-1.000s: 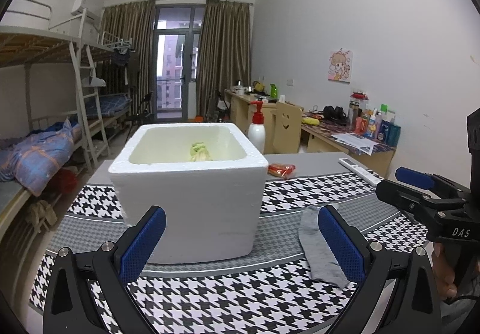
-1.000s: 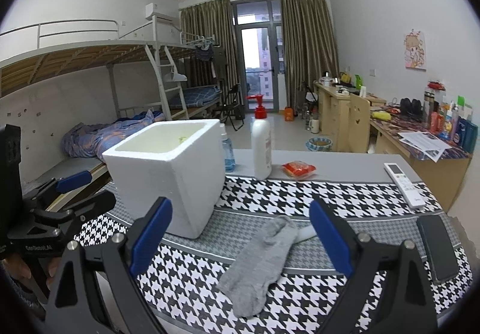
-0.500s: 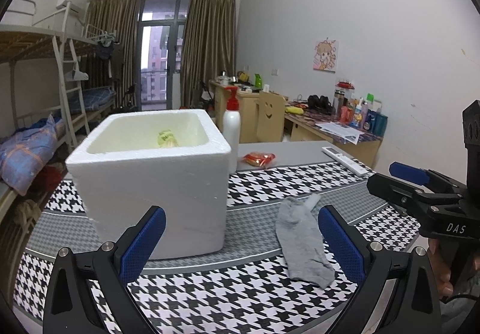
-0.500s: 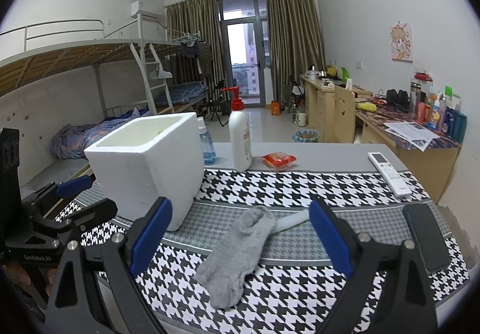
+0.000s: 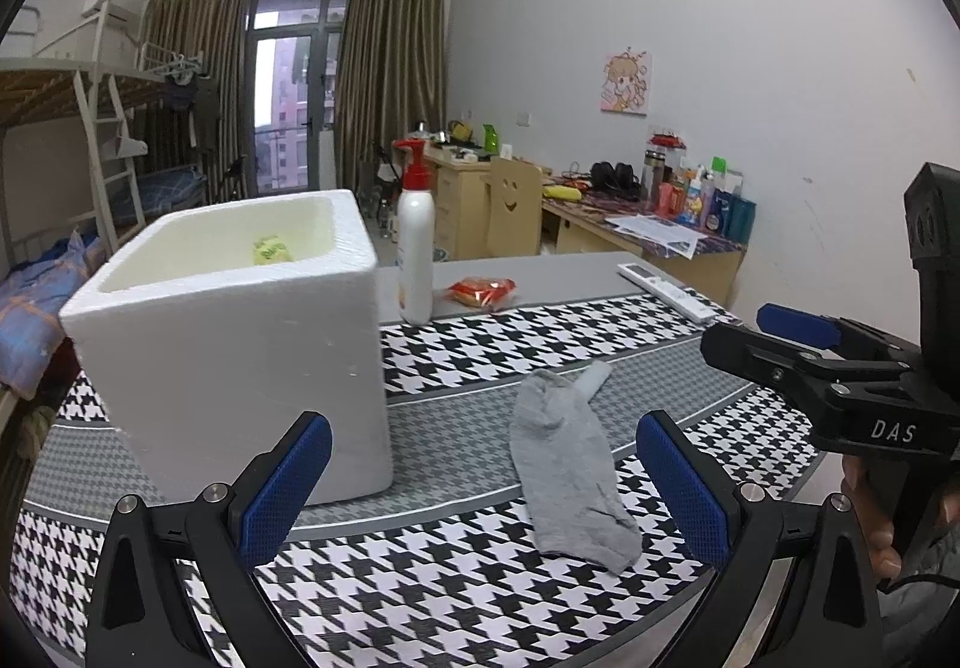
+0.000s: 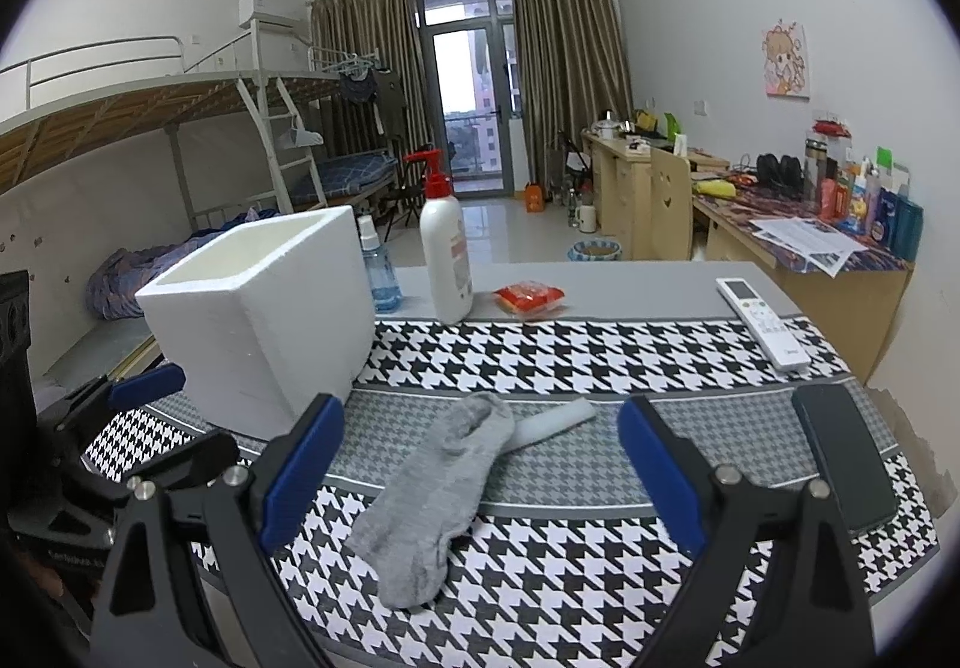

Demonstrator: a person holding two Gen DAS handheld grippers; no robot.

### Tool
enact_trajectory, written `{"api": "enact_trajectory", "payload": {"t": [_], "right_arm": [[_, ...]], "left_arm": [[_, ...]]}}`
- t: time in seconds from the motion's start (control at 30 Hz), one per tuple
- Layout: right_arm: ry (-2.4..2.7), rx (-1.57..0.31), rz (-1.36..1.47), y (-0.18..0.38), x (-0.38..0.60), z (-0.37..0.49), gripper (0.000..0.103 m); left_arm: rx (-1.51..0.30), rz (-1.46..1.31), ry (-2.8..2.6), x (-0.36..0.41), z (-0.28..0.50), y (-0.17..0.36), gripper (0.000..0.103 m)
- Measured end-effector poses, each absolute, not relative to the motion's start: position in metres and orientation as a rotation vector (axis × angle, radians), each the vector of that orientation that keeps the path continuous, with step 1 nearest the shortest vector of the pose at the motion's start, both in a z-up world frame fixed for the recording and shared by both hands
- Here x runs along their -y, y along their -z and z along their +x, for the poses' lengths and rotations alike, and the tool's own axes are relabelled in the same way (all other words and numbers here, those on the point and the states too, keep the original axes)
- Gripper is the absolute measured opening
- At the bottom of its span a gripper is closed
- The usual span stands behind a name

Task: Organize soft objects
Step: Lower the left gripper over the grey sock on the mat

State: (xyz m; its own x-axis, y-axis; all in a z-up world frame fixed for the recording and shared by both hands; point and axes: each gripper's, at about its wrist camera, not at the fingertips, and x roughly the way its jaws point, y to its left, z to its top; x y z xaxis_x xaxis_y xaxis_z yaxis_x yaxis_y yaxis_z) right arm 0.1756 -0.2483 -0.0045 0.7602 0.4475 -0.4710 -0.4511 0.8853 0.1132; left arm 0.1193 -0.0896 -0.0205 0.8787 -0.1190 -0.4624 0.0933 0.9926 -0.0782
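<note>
We hold both grippers above the near edge of the table (image 6: 630, 284), and each has its blue-padded jaws spread wide with nothing between them. From the left wrist view, the left gripper (image 5: 480, 482) frames the grey sock (image 5: 567, 479), which lies flat on the houndstooth cloth (image 5: 480, 608), just to the right of the white foam box (image 5: 240, 344). The right gripper (image 6: 480, 470) sees the same sock lying diagonally, its toe end toward us. A pale, tube-like piece (image 6: 555, 422) sticks out from under the sock's far end; we cannot tell whether it is a second sock or something else.

Inside the box we make out a yellow-green soft item (image 5: 270, 251) against the far wall, but most of it is hidden by the near rim, and the right wrist view does not show the box's bottom at all. In that view the box also covers part of a blue spray bottle (image 6: 378, 278) behind it.

Beyond the sock stand a white pump bottle (image 6: 447, 260) with a red top, a red snack packet (image 6: 531, 299), a white remote (image 6: 762, 320) and a dark phone (image 6: 843, 452) near the right edge. Each gripper shows at the side of the other's view, partly cut off by the frame. Some fingers (image 5: 888, 542) show below the right one.
</note>
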Motion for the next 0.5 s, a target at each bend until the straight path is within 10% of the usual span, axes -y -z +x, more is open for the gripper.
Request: {"api": "enact_trajectory", "payload": {"t": [0.5], "right_arm": [[-0.461,-0.574,-0.013,0.018,0.256,0.194,0.095]], "left_arm": [[-0.559,-0.046,0.125,0.112,0.139,0.041,0.102]]}}
